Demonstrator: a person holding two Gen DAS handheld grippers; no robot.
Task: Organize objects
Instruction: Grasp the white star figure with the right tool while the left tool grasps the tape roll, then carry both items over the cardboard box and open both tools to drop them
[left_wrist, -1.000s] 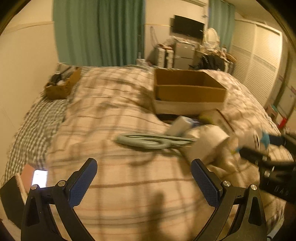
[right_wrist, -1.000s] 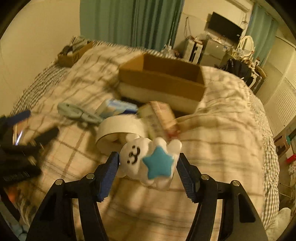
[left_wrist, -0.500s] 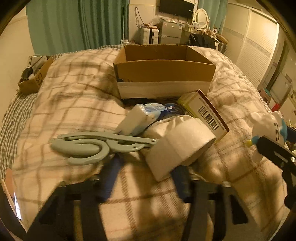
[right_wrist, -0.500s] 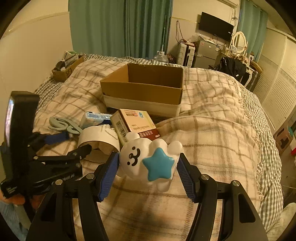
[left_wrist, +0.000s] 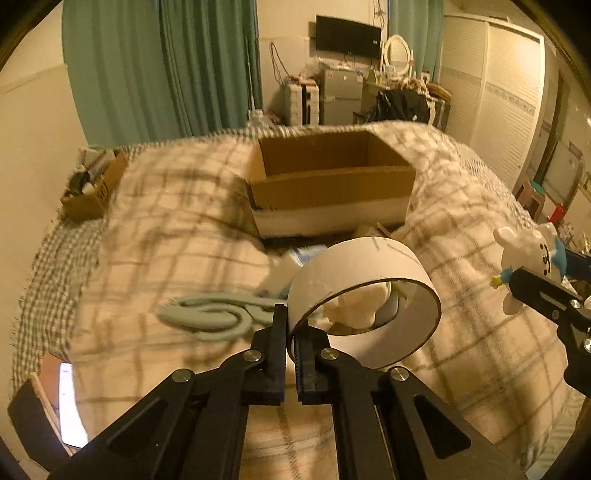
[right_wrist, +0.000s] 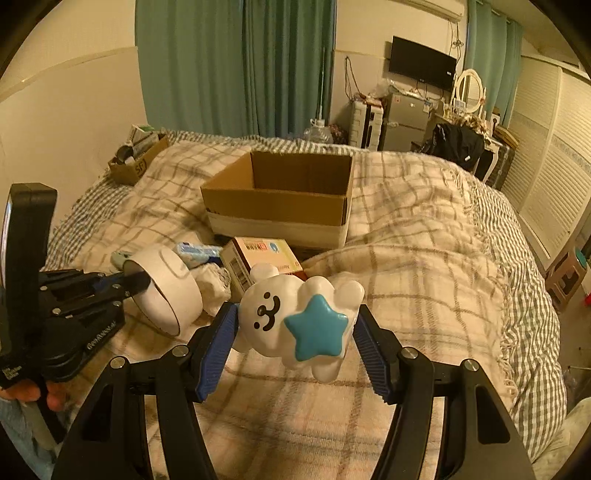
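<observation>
My left gripper (left_wrist: 291, 328) is shut on the wall of a white tape roll (left_wrist: 369, 280) and holds it lifted above the plaid bed; the roll also shows in the right wrist view (right_wrist: 166, 284). My right gripper (right_wrist: 295, 332) is shut on a white bear toy with a blue star (right_wrist: 295, 317), held above the blanket; the toy also shows in the left wrist view (left_wrist: 532, 254). An open cardboard box (left_wrist: 328, 184) stands on the bed beyond both; it also shows in the right wrist view (right_wrist: 280, 199).
Grey-blue scissors (left_wrist: 210, 314), a blue-white packet (right_wrist: 195, 251) and a small printed carton (right_wrist: 258, 258) lie in front of the box. A small brown box of clutter (left_wrist: 92, 188) sits at the bed's far left. A phone (left_wrist: 70, 398) lies near left.
My left gripper moved in, closed on the tape roll's wall and lifted it off the blanket. My right gripper still holds the bear toy.
</observation>
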